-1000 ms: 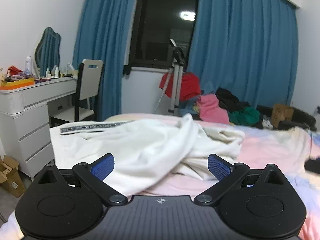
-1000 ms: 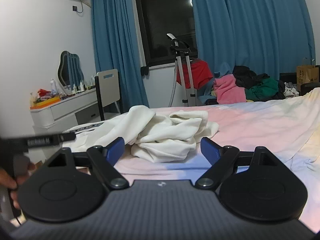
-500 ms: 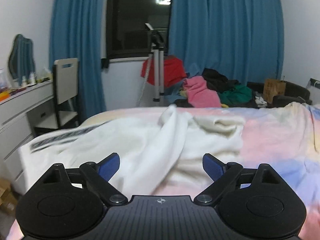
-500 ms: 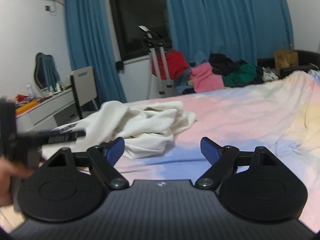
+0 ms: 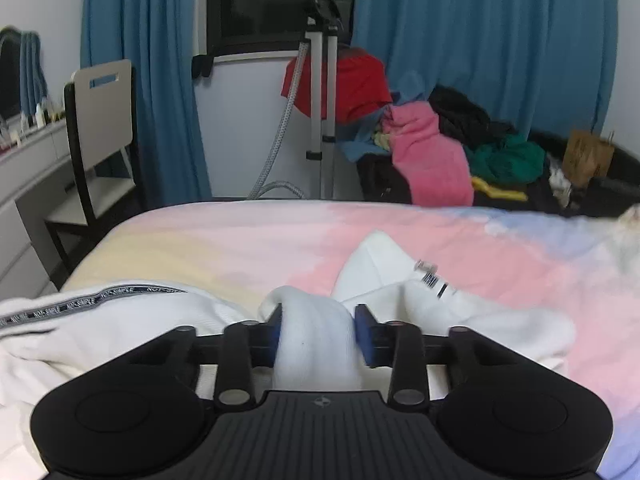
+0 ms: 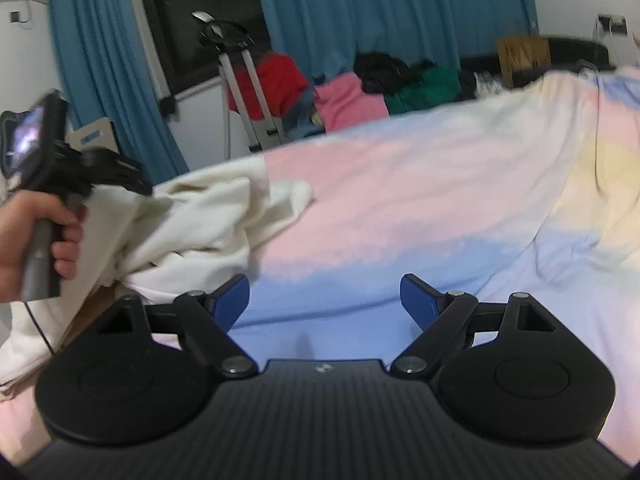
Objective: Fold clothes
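Left wrist view: left gripper [image 5: 318, 334], jaws just closed, pinches crumpled white cotton garment [image 5: 400, 300]; right gripper [image 6: 325, 300], gaping empty, is offset rightward.

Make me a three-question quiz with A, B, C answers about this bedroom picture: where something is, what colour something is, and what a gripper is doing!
1. Where does the white garment lie?
A. on the chair
B. on the bed
C. on the floor

2. What colour are the curtains?
A. blue
B. yellow
C. grey

3. What is the left gripper doing?
A. standing open over bare sheet
B. pinching white cloth
C. holding a bottle

Answers: 1 B, it sprawls over the pastel bedsheet. 2 A, blue folds flank the window. 3 B, a bunched fold sits squeezed between its blue pads.
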{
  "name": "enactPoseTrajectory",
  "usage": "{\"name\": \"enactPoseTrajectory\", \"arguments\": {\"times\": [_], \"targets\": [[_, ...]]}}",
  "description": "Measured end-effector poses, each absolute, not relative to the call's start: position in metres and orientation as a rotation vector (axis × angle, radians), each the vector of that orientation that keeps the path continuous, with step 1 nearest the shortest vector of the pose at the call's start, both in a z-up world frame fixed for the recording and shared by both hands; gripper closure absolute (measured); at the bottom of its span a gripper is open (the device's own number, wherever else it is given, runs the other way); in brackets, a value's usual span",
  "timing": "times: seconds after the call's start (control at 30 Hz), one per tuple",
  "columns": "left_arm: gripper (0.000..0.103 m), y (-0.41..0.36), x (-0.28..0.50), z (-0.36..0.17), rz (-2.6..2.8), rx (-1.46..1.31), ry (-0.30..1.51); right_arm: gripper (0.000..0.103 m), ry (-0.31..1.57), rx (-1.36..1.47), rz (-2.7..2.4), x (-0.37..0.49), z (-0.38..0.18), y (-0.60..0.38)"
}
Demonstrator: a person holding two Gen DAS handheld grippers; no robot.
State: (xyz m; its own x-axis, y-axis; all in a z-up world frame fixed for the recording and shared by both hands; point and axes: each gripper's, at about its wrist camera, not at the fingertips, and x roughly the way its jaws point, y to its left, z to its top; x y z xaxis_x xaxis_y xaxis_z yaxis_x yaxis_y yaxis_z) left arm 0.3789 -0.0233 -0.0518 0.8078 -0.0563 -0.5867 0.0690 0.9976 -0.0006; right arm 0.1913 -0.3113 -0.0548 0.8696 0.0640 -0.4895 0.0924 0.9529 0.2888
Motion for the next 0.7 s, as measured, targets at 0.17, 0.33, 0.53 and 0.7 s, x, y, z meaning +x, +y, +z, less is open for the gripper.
{"name": "enactPoseTrajectory", "arguments": {"times": [0.17, 0.33, 0.53, 0.7], "targets": [[0.081, -0.030, 0.310, -0.036, -0.124, 0.141, 0.508, 0.019, 0.530, 0.338, 0.001, 0.197, -0.060, -0.305], [0.083, -0.028, 0.196, -0.029, -0.222, 0.186, 0.404, 0.019, 0.495, 0.351, 0.010, 0.180, -0.050, -0.305], [0.086, 0.002, 0.100, -0.068, -0.281, 0.050, 0.515, 0.019, 0.462, 0.395, 0.044, 0.152, -0.035, -0.302], [0.087, 0.014, 0.099, -0.097, -0.249, -0.012, 0.653, 0.020, 0.459, 0.392, 0.121, 0.132, -0.025, -0.286]]}}
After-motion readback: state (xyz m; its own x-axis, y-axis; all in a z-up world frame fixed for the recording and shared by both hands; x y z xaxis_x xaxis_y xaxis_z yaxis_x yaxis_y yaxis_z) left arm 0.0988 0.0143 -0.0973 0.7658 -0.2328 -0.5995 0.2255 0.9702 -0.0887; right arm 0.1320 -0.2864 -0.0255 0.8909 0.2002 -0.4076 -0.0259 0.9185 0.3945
